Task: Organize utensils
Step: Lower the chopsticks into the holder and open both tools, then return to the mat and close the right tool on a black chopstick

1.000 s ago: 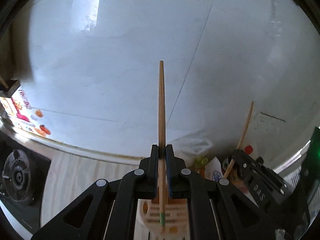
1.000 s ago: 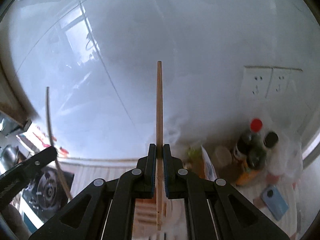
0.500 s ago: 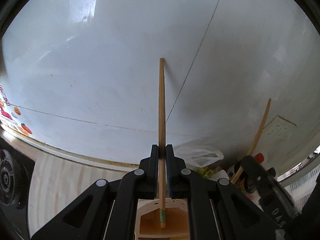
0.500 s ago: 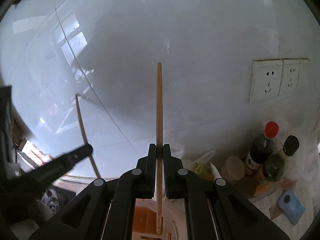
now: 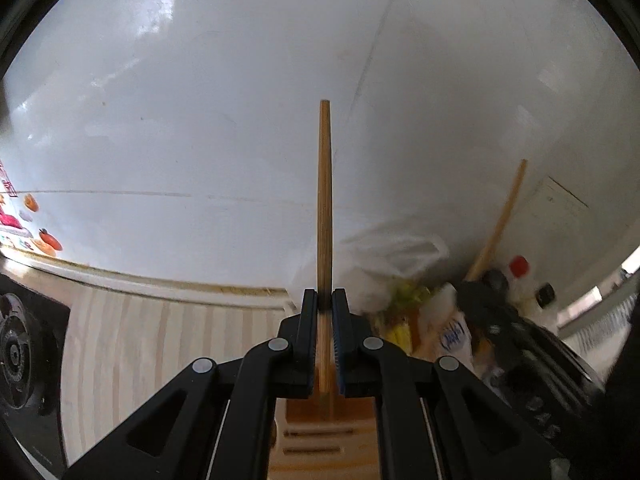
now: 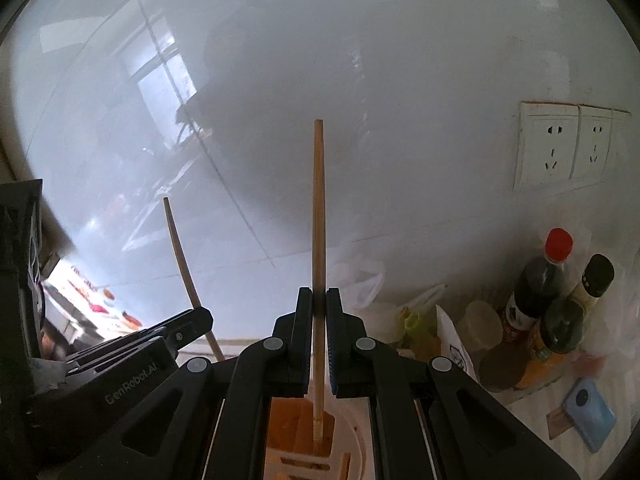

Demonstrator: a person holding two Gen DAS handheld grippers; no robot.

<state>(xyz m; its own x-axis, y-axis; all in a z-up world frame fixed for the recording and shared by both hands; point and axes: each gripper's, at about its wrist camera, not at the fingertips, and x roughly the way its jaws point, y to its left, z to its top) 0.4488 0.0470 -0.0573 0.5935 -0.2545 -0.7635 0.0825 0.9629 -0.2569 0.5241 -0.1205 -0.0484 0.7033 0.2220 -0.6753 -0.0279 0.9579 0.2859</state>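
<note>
My left gripper (image 5: 324, 300) is shut on a wooden chopstick (image 5: 324, 200) that stands upright; its lower end reaches into an orange compartment of the utensil holder (image 5: 320, 440) below. My right gripper (image 6: 319, 298) is shut on a second wooden chopstick (image 6: 318, 220), also upright, with its lower end in the orange compartment of the holder (image 6: 298, 420). The left gripper with its chopstick (image 6: 182, 256) shows at the left of the right wrist view. The right gripper with its chopstick (image 5: 500, 224) shows blurred at the right of the left wrist view.
A white tiled wall is close ahead, with sockets (image 6: 568, 148). Sauce bottles (image 6: 536, 280), a plastic bag (image 5: 392, 252), food packets and a blue box (image 6: 590, 416) crowd the right of the wooden counter (image 5: 132, 344). A gas hob (image 5: 20, 352) lies at the left.
Both grippers have lowered their chopsticks toward the holder; the lower ends now sit in its orange compartment. The two grippers have come closer together.
</note>
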